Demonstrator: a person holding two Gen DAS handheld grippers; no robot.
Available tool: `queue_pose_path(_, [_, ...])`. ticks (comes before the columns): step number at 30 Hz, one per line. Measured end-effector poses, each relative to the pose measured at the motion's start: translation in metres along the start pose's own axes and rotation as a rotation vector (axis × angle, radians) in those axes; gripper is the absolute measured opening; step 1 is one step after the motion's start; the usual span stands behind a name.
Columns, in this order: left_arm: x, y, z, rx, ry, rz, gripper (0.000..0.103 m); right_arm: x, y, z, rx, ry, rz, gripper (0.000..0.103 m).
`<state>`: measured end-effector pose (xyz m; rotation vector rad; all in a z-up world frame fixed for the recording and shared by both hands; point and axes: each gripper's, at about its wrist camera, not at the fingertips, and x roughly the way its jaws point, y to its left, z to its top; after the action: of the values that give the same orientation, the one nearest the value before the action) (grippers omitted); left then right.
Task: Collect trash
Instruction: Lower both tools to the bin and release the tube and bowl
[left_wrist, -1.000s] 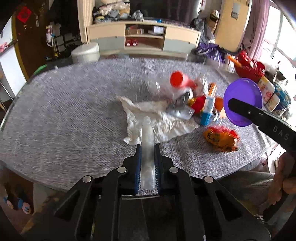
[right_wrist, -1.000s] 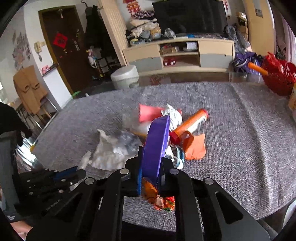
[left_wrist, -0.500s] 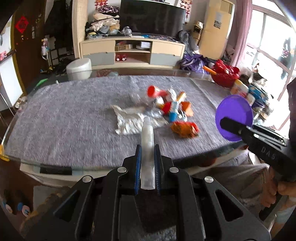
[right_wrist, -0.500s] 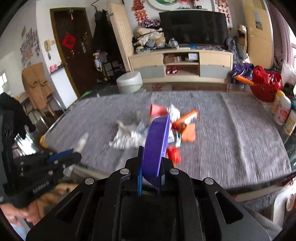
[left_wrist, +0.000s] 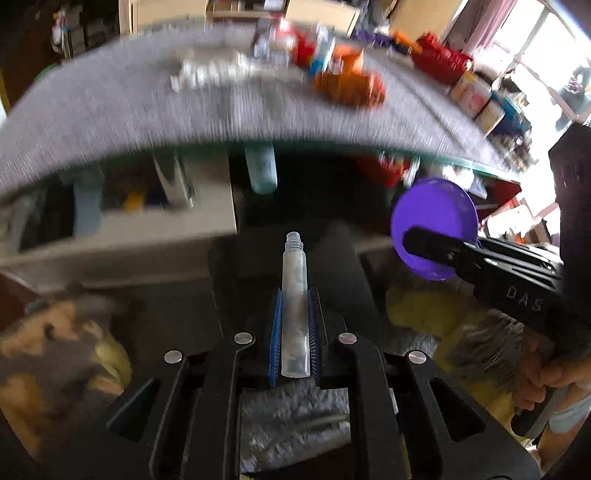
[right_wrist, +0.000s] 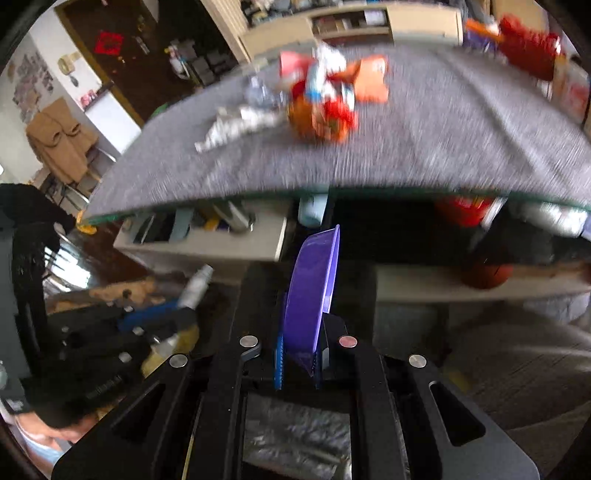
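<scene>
My left gripper (left_wrist: 294, 295) is shut on a clear, capless plastic tube bottle (left_wrist: 294, 288), held below the table's front edge. My right gripper (right_wrist: 300, 332) is shut on the rim of a purple plastic bowl (right_wrist: 312, 291), held edge-on, also below the table edge. The bowl shows in the left wrist view (left_wrist: 432, 225) to the right, and the bottle shows in the right wrist view (right_wrist: 194, 288) to the left. A blurred pile of trash (left_wrist: 332, 70) lies on the grey-clothed table (left_wrist: 110, 110): a white crumpled bag (right_wrist: 236, 122), orange and red wrappers (right_wrist: 325, 118).
Under the table is a white shelf (left_wrist: 147, 221) with small items, a pale blue bottle (left_wrist: 262, 170) and a basketball (right_wrist: 487, 273). A red basket (left_wrist: 441, 62) and bottles (left_wrist: 476, 99) stand at the table's right end. A dark surface lies beneath both grippers.
Both grippers have dropped from above the table to below its front edge, still holding the bottle and the purple bowl. The view now tilts down toward the floor.
</scene>
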<state>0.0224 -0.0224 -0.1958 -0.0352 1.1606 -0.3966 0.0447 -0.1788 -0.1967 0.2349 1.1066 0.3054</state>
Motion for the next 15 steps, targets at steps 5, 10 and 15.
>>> queue_pose_path(5, [0.025, 0.006, -0.012, -0.029, 0.072, -0.010, 0.012, 0.035, 0.004, -0.012, 0.002, 0.089, -0.009, 0.013])
queue_pose_path(10, [0.038, 0.007, -0.018, -0.021, 0.113, -0.005, 0.012, 0.047, -0.001, -0.014, 0.007, 0.119, -0.024, 0.013])
queue_pose_path(15, [0.042, 0.008, -0.015, -0.023, 0.122, -0.005, 0.013, 0.045, -0.003, -0.013, 0.011, 0.119, -0.020, 0.015])
